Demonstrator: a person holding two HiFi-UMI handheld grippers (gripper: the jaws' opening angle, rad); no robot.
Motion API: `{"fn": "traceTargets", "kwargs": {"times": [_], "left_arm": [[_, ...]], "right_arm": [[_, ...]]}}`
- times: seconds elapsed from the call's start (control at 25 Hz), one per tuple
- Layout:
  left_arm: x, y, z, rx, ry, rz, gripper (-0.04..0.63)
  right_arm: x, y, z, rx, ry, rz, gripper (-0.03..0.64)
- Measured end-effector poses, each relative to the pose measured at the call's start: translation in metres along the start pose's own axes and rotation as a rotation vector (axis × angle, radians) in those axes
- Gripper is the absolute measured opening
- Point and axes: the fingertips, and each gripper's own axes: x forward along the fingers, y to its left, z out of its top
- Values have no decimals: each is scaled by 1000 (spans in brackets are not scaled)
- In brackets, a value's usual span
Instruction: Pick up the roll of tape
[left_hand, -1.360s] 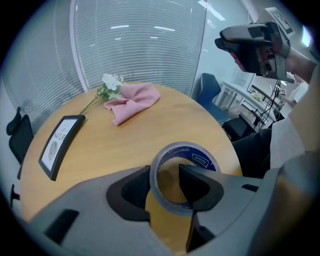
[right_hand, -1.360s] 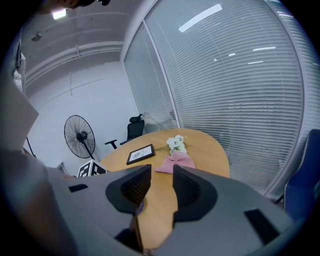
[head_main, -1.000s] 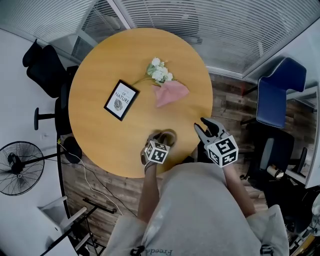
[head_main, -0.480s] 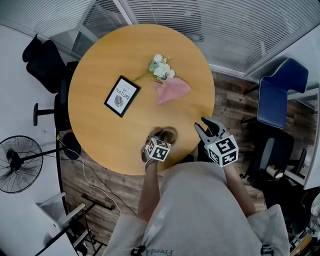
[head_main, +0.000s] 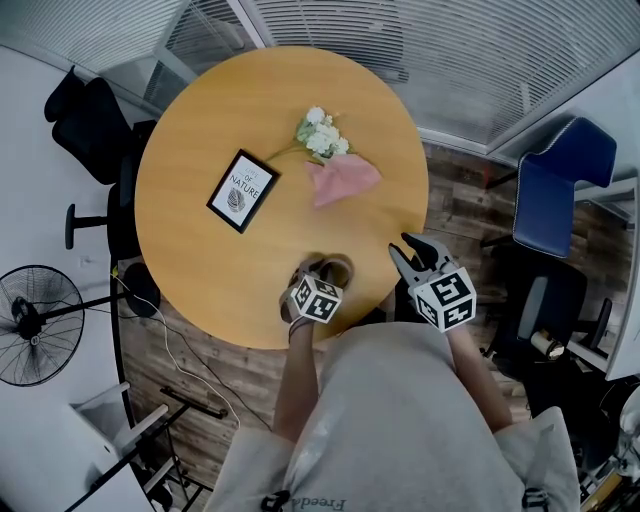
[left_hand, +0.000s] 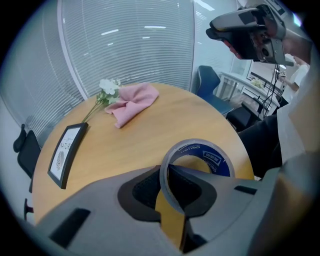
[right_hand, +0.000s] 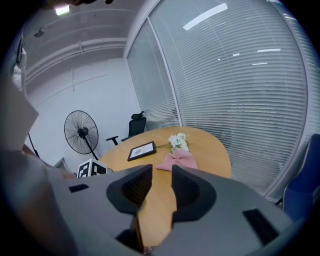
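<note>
The roll of tape (left_hand: 216, 161) lies on the desk (head_main: 200, 130) close to its near edge. My left tool (left_hand: 164, 174) has just been closing on it: one jaw sits inside the ring and the other outside, with the tape's wall pinched between the pads. My right tool (right_hand: 161, 176) hovers at the desk's near right edge, jaws apart with nothing between them. Farther off lie a pink cloth (head_main: 343, 183), white flowers (head_main: 322, 138) and, to the left, a framed picture (head_main: 241, 191).
</note>
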Motion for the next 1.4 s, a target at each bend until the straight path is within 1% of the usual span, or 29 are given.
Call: {"fn": "traceTargets", "kwargs": {"times": [0.12,0.2,0.52,0.88,1.08,1.28,1.4], "left_arm": [[-2,0,0,28,8,3,52],[-4,1,1,34,10,7,52],[-15,9,-2,19,-3,39,51],[-42,21,3,-126,-106,45,51],[-59,28,8,-169,-161,58,51],[-85,38,19,-236,-261,86,51],[-104,46,25,-256,-318,113,51]], "right_arm": [[0,3,0,-5,1,7,118],[0,3,1,-6,-1,11,117],[1,12,1,-6,-10,27,115],[1,31,2,-13,-24,43,114],[5,44,7,-11,-39,56,107],[11,63,9,-27,-47,81,104],[13,76,12,-36,-55,95,104]]}}
